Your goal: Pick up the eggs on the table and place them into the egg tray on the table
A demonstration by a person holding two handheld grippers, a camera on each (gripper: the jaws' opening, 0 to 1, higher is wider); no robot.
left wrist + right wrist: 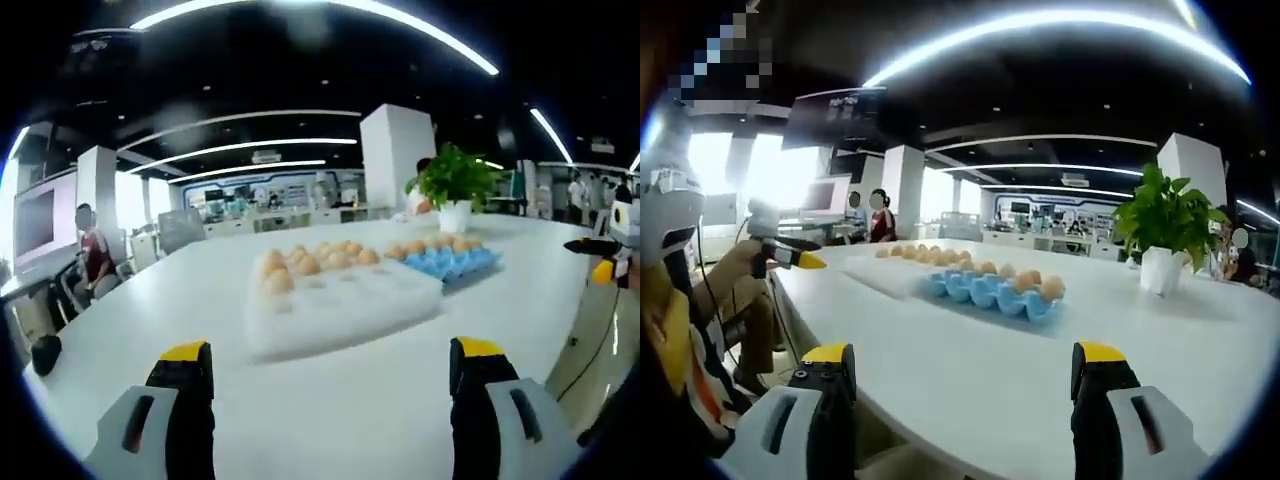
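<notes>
Left tongs (pixel 330 365) spread wide, nothing held, hovering low over the table (pixel 350 420). Right tongs (pixel 965 370) also wide open and empty. Just ahead of the left tongs sits the white egg tray (pixel 340 305), eggs (pixel 300 265) filling its far rows; likely staged for reach. Beyond it, the blue tray (pixel 455 262) with more eggs. Potted plant (pixel 455 185) further back. Loose eggs on the table: cannot tell; blurred.
</notes>
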